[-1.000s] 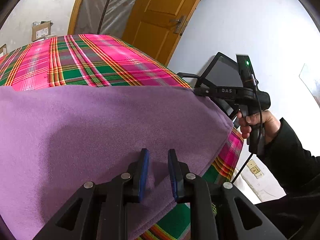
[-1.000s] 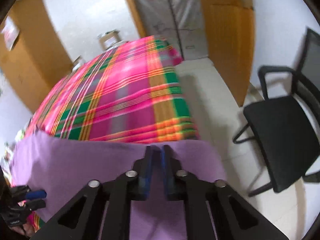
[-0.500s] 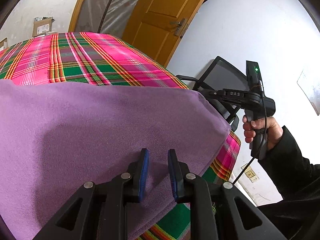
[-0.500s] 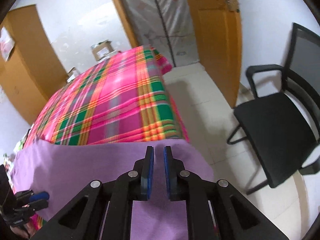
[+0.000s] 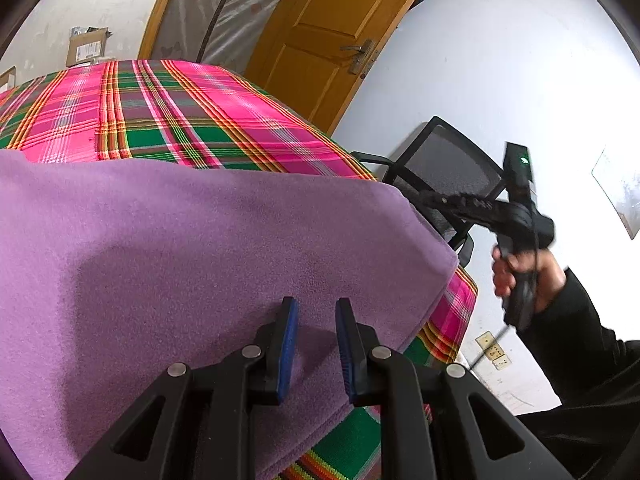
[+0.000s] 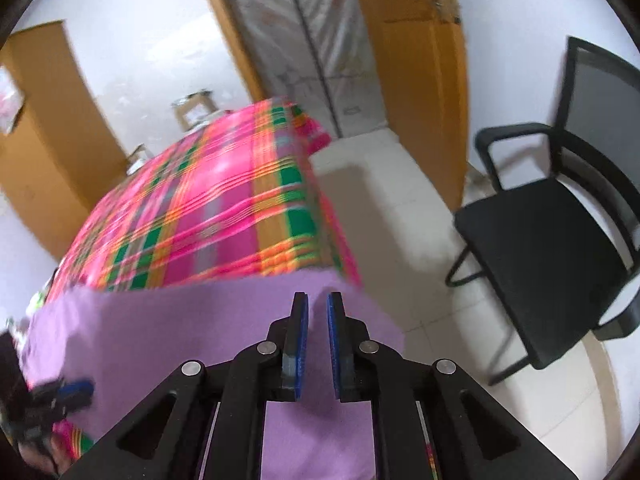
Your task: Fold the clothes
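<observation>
One plaid bedspread in pink and green covers the bed, and a purple cloth lies folded across its near end, reaching the corner beside a black chair. Above the cloth, the left gripper hovers with jaws slightly spread and empty. The right gripper, jaws just parted, pinches nothing over the cloth's corner.

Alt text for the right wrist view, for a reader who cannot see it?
The right claw hangs open, nothing between its blue pads, over a purple cloth spread on a pink and green plaid bed. A black chair stands on the tiled floor to the right.
</observation>
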### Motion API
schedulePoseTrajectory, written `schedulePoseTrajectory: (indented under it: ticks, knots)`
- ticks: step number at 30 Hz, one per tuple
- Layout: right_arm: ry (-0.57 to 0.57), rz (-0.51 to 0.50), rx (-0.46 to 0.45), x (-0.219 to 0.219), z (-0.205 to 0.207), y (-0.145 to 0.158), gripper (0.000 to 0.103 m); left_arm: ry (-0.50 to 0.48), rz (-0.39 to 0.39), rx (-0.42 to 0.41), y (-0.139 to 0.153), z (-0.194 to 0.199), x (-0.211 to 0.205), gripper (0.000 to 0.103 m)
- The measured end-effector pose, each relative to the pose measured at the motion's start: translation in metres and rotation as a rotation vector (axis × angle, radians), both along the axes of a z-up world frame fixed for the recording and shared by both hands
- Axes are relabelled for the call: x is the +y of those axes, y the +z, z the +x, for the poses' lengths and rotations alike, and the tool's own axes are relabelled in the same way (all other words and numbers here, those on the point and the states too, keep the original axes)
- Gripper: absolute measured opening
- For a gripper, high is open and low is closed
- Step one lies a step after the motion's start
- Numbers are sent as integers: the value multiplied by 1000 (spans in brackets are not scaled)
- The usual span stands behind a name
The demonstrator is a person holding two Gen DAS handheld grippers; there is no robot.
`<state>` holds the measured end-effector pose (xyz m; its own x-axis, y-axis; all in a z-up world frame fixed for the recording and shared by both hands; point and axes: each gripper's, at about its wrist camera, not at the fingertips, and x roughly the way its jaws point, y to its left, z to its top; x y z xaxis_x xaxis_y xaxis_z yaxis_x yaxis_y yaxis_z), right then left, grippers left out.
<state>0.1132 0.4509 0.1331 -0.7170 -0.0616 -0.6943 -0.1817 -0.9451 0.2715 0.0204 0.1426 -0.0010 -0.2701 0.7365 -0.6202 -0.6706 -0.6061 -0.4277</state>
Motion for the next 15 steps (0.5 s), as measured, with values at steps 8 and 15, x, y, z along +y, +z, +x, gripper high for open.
schedulePoseTrajectory:
  ticks: [8,15]
  knots:
    - [135,115,-19,-41,49,-12,12,-4,-53,48,5,15,3,20]
    - [261,123,20,-85,49,-1,13,-56,-99,76,13,26,20,20]
